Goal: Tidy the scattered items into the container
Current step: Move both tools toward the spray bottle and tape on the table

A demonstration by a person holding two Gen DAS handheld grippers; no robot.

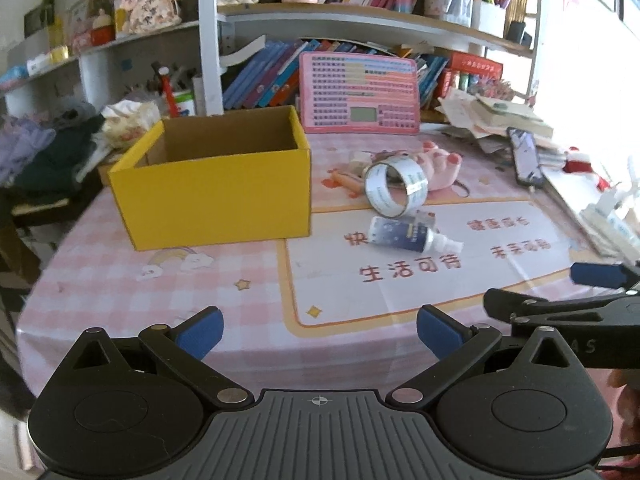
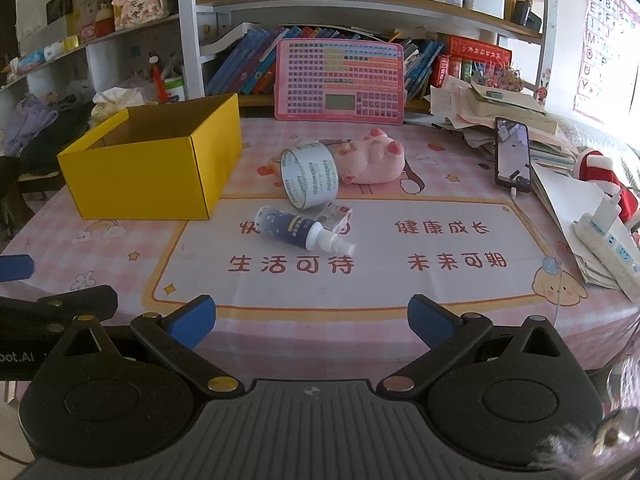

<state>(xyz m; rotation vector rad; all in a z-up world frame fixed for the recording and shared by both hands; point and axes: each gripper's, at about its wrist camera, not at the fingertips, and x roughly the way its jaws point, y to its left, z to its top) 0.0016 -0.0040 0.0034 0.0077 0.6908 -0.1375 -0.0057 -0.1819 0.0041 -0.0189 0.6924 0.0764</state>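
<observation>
Both black two-finger grippers with blue pads hover low over the near edge of the pink checked tablecloth (image 2: 360,328), side by side: the left gripper (image 1: 319,336) and the right gripper (image 2: 312,326) each have their jaws spread wide with nothing between them. An open yellow cardboard box (image 1: 216,196) stands on the left part of the table, its brown inside visible but its floor hidden from both views. To its right, well apart from both grippers, lies the scatter: a dark blue spray bottle with a white nozzle (image 2: 298,233) on its side on the white printed panel of the cloth, a small printed packet (image 2: 336,216) just behind it, a roll of clear packing tape (image 2: 310,180) standing on edge, and a pink plush pig (image 2: 370,158) touching the roll from behind. A smartphone (image 2: 513,154) leans on stacked papers at the right; a white power strip (image 2: 608,248) sits beyond it
</observation>
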